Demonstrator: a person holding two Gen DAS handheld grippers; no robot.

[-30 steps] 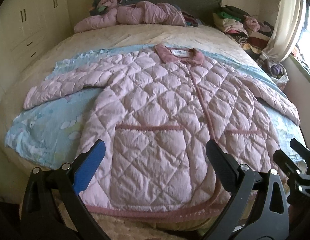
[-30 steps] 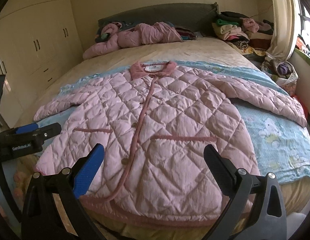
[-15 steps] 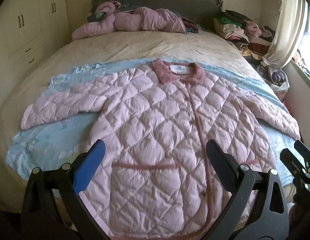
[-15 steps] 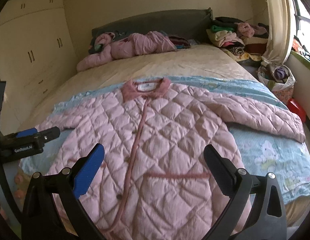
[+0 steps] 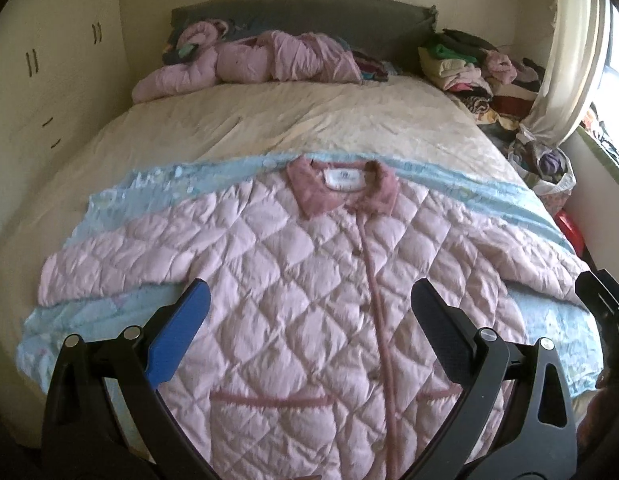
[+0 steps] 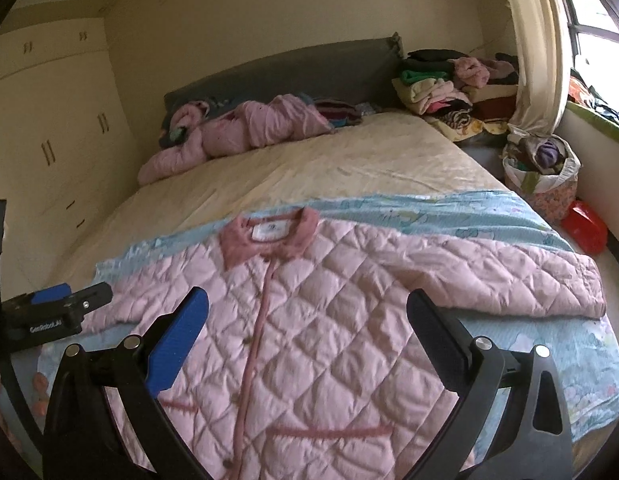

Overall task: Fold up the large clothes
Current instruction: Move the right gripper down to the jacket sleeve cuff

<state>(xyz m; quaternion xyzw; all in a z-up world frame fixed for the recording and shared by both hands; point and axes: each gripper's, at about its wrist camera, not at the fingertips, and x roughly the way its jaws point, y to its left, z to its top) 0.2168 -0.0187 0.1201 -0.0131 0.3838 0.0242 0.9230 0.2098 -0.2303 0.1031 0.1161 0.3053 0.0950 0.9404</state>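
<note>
The pale pink quilted jacket with a dusty-rose collar (image 5: 309, 300) is being shown larger and lower in both frames than a second ago, its hem now cut off at the bottom edge, so the sleeves are probably being approached for a first fold. It is lying flat, front up, across a light blue printed sheet (image 5: 125, 196) on the cream bedspread (image 5: 309, 120). Its puffy diamond stitching is looking soft and bulky. The left gripper (image 5: 309, 300) and the right gripper (image 6: 307, 308) are being held above it, fingers spread wide, nothing gripped.
</note>
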